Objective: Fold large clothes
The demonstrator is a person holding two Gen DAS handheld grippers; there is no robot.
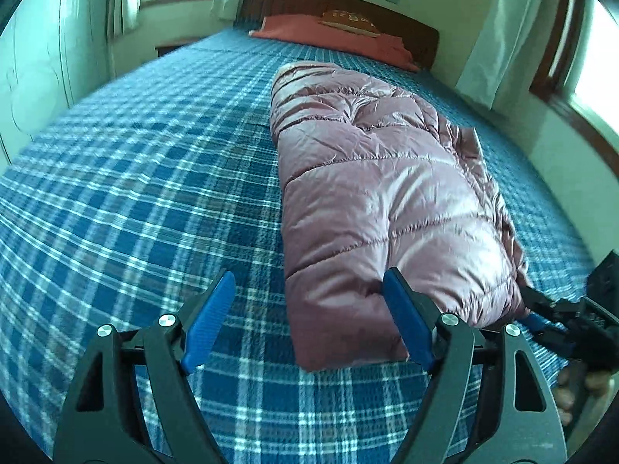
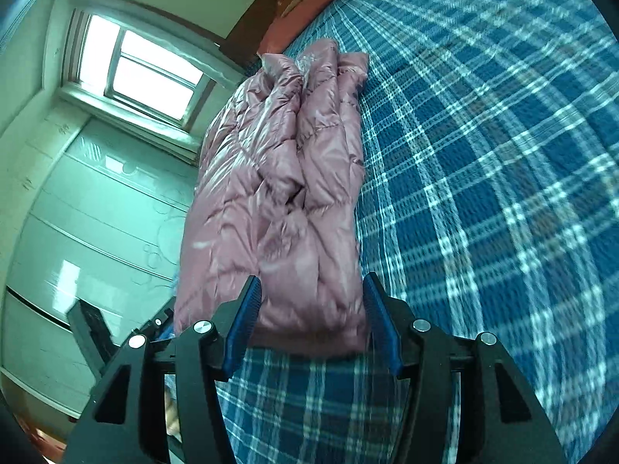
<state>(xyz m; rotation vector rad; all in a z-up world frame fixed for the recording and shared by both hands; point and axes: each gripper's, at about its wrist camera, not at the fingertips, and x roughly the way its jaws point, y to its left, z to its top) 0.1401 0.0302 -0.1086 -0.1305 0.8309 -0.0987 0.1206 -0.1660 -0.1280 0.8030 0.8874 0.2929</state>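
The coat is puffy and slippery, so it could spring back open. That is the big worry here. If a gripper lets go of one layer only, the fold may slide apart. If the two grippers pull at different times, the long roll could twist. It also lies close to the bed's side at 3 o'clock in the left view, so a hard tug that way might drag it off.

The left gripper is spread wide. Nothing is between its blue fingers. One finger is over the bare bed at 7 o'clock, and the other sits at the coat's near end, at about 5 o'clock. I cannot tell if it touches.

The right gripper is partly spread. The coat's near end sits between its fingers, but the fingers do not seem to squeeze it.

The coat is shiny pink with stitched, puffy rows. It is folded into one long thick bundle. It runs from the near end, at 6 o'clock, up toward the red pillow at 12 o'clock. The top looks wrinkly and lumpy. In the right view, two folded halves meet along a deep crease down the middle.
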